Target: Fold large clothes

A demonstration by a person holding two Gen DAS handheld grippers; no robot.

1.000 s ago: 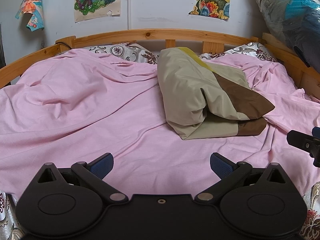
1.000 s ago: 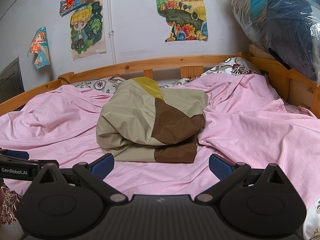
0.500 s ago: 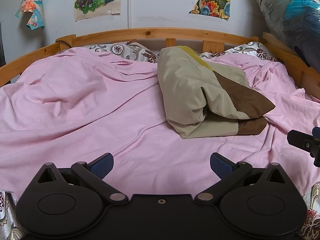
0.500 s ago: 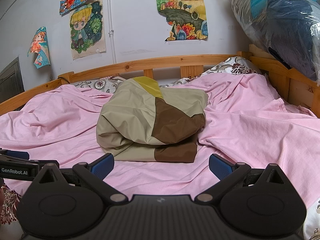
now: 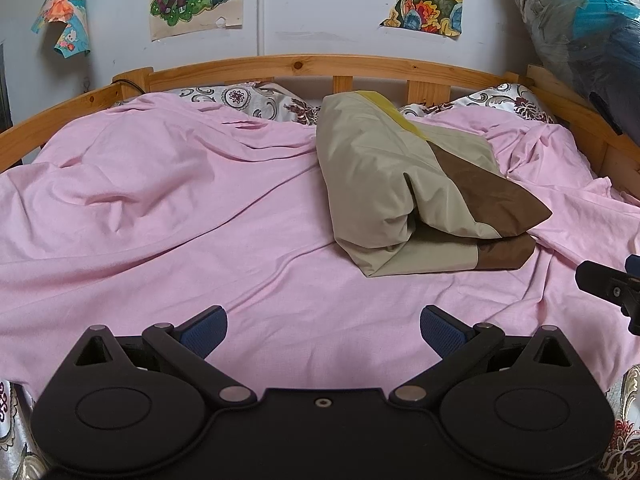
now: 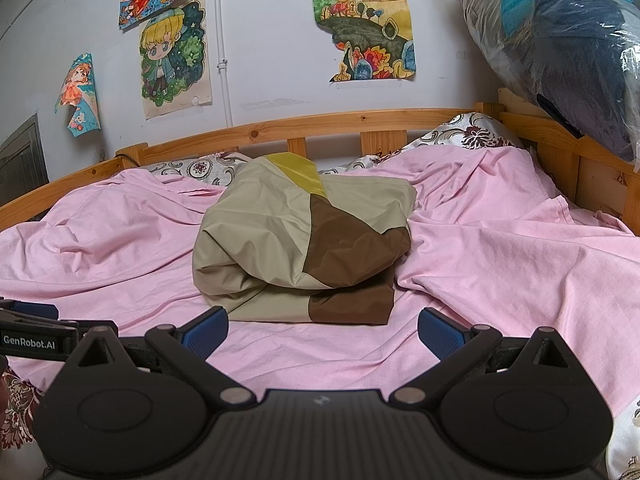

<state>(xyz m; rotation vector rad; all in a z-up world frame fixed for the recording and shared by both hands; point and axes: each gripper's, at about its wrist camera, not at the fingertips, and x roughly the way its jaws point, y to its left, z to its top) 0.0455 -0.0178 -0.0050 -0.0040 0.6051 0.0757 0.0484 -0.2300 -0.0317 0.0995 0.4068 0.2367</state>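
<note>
A folded garment in beige, brown and a strip of yellow [image 5: 404, 184] [image 6: 304, 240] lies in a thick bundle on the pink sheet [image 5: 160, 208] [image 6: 500, 248], right of the bed's middle. My left gripper [image 5: 323, 326] hovers open over the sheet near the front edge, well short of the bundle and left of it. My right gripper [image 6: 322, 326] is open too, just in front of the bundle's near edge, with nothing between its blue pads. The right gripper's side shows at the right edge of the left wrist view.
A wooden bed frame [image 5: 304, 66] [image 6: 320, 124] runs along the back and sides. Patterned pillows [image 5: 240, 98] [image 6: 472, 134] lie against the headboard. A plastic-wrapped bundle of bedding [image 6: 560, 48] hangs over the right rail. Posters are on the wall.
</note>
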